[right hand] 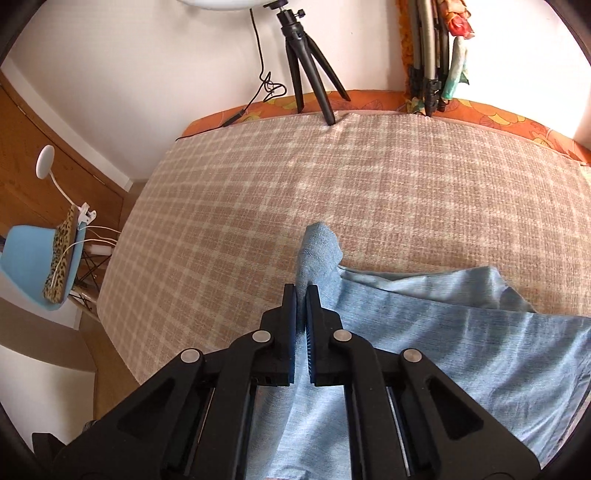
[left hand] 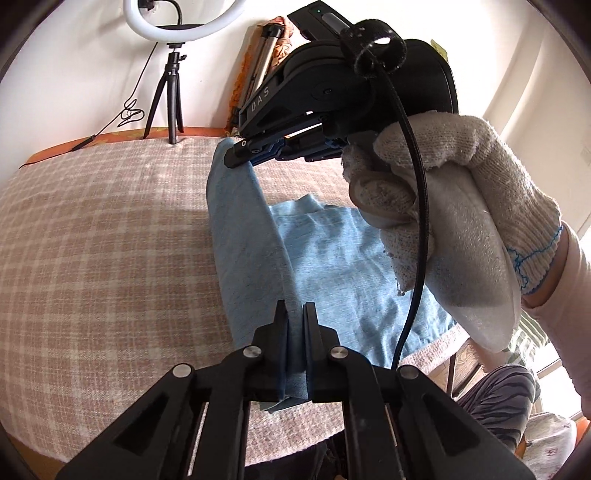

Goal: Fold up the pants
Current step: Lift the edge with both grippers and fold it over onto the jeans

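Note:
Light blue pants (left hand: 332, 254) lie on the checked bed cover (left hand: 103, 229). My left gripper (left hand: 294, 314) is shut on one end of their raised edge, and the cloth runs up between its pads. At the far end of that same edge, my right gripper (left hand: 236, 157) pinches a corner, held by a hand in a white knit glove (left hand: 454, 206). In the right wrist view my right gripper (right hand: 301, 295) is shut on the pants (right hand: 424, 332), and a blue tuft of cloth sticks out past the fingertips. The lifted strip hangs taut between both grippers above the rest of the garment.
A black tripod (left hand: 170, 92) carrying a ring light (left hand: 184, 18) stands at the bed's far edge by the wall. Folded tripods (right hand: 430, 55) lean in the corner. A blue chair (right hand: 37, 266) with a leopard-print item sits left of the bed. Orange floral bedding (right hand: 480, 110) edges the cover.

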Tool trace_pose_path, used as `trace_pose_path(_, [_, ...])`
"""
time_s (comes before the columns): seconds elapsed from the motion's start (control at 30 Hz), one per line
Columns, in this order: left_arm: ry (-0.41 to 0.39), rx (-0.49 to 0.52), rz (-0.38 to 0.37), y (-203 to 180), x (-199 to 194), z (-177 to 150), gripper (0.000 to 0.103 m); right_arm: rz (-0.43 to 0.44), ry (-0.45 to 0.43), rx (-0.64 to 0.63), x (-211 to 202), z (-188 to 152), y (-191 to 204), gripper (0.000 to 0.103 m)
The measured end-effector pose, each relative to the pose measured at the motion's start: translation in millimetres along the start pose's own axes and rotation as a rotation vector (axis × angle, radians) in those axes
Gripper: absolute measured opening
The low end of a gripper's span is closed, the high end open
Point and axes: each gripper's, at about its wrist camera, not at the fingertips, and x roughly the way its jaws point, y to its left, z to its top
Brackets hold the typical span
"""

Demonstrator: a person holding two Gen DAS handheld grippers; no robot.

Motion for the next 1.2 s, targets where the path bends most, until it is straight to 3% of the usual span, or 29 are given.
trace_pose_path(0.47, [0.042, 0.093, -0.105, -76.6, 38.3, 10.8, 0.004, 0.002, -0.110, 0.101, -57.3, -34.2, -95.9, 0.005])
trace_pose_path(1.2, [0.131, 0.244, -0.271, -198.8, 106.3, 21.9, 0.003, -0.096, -0.244, 0.272, -149.6, -94.4, -240.4, 0.005])
